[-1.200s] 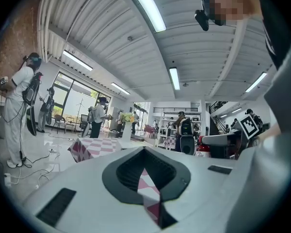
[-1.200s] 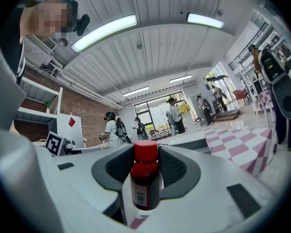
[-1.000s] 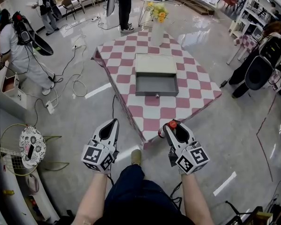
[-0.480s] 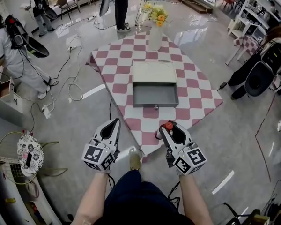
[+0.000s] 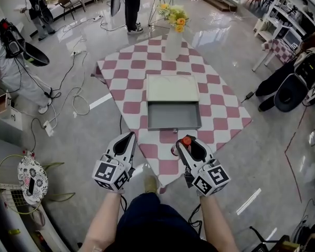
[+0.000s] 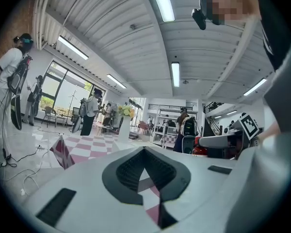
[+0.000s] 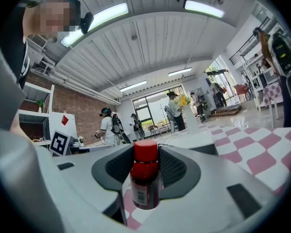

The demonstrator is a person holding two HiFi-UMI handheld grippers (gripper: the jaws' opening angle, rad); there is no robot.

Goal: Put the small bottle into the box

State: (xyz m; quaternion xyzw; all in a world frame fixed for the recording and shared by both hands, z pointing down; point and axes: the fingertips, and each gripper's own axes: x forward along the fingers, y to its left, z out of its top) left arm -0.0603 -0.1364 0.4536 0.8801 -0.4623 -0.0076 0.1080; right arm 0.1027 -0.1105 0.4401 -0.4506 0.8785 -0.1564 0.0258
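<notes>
The small bottle (image 5: 186,140), dark with a red cap, stands upright between the jaws of my right gripper (image 5: 185,143), which is shut on it over the table's near corner. In the right gripper view the bottle (image 7: 146,178) fills the middle between the dark pads. The box (image 5: 174,127) is a grey open tray with a cream lid (image 5: 172,88) behind it, in the middle of the pink-and-white checked table (image 5: 212,96). My left gripper (image 5: 129,136) hovers beside the table's near left edge, its jaws closed to a point with nothing in them (image 6: 145,152).
A white vase of yellow flowers (image 5: 173,38) stands at the table's far end. Cables (image 5: 76,96) trail over the floor at the left. People with gear stand at the left (image 5: 10,62), far side and right (image 5: 299,77). A round patterned stool (image 5: 27,173) sits at the near left.
Both grippers have moved forward to the table's near corner, the right one still holding the bottle. The table and box now lie closer and lower in the head view.
</notes>
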